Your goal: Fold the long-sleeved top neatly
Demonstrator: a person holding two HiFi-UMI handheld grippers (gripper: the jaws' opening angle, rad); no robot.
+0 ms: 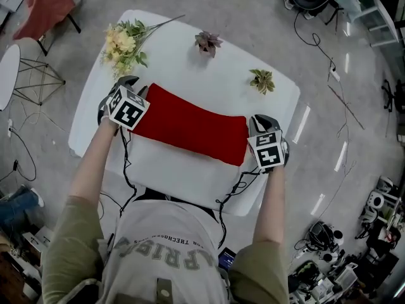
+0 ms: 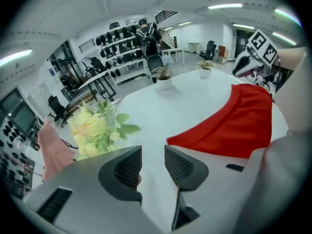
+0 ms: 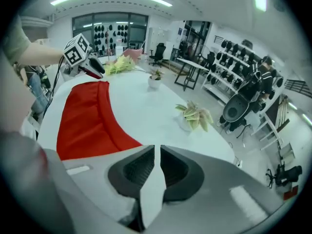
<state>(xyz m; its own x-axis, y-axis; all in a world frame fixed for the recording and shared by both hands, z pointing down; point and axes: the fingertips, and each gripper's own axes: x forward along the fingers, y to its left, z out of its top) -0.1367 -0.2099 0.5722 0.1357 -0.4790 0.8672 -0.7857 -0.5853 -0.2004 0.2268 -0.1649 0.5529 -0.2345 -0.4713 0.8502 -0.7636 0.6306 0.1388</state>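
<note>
top: red long-sleeved fabric top [image 1: 190, 126], lying flat on the white counter [image 1: 190, 43] as one long band, slanting down towards its right end. No sleeve sticks out.
left tongs: left tongs [image 2: 152, 155] at the top's left short end, just off the cloth. Jaws parted, only bare counter between the pads, gripping nothing.
right tongs: right tongs [image 3: 156, 152] at the top's right short end, beside the edge. Jaws all but closed, just a slit, no red cloth in it.
step: judging by the band shape, the lengthwise folds look done. Both tongs are empty at the ends, so this reads as a pause between folds.
next move: probably halve the band end to end. That needs a fresh pinch on one end, through all layers, then a carry that lands edge on edge with the far end.
surroundings: yellow flower bunch [image 1: 123, 46] just beyond the top's left end. Small purple-leaved plant [image 1: 207, 42] and small green plant [image 1: 261, 80] beyond its far long edge, well apart from it.
</note>
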